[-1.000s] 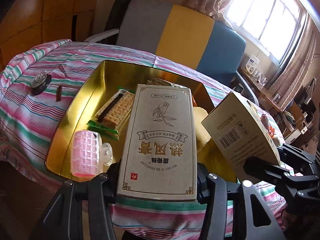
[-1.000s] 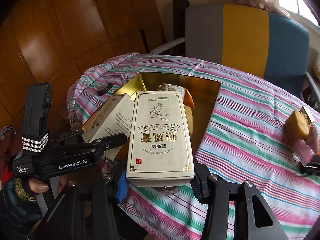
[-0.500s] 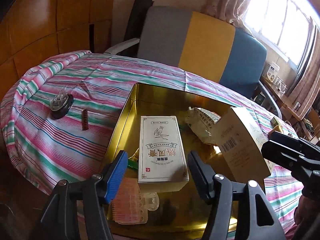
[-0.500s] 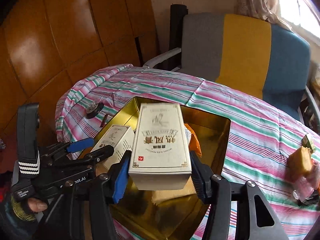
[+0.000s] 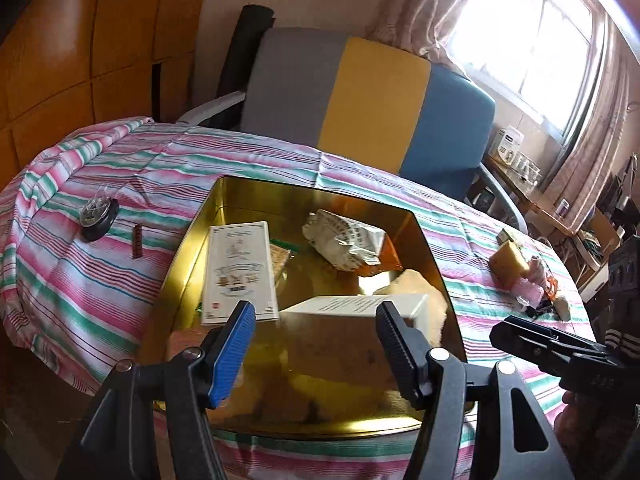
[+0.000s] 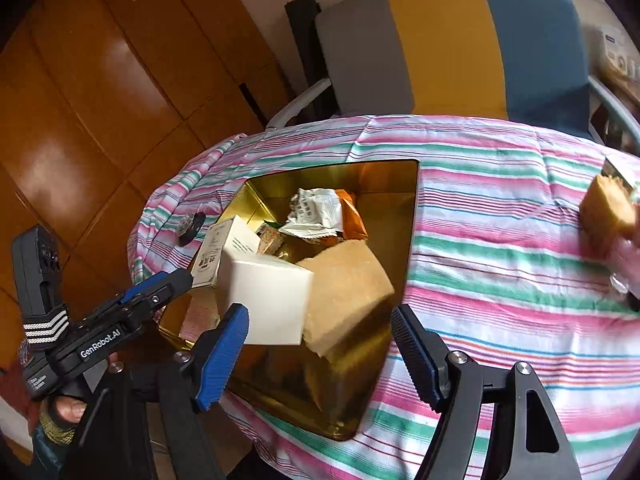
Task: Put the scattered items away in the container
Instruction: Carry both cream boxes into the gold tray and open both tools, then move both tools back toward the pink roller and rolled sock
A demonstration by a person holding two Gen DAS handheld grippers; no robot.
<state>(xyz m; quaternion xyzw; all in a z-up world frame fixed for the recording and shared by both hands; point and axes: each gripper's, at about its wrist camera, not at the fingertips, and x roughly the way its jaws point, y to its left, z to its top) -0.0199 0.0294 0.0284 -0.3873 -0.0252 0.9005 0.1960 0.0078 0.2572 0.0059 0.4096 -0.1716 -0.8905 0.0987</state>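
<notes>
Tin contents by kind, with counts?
White cartons: 2, one flat, one tilted
Sponge: 1
Snack packets: 3, white, orange, crackers
Pink item, partly hidden: 1
Total: 7

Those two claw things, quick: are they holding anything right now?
Left gripper: open, holding nothing, above the gold tin.
Right gripper: open, holding nothing.
</notes>
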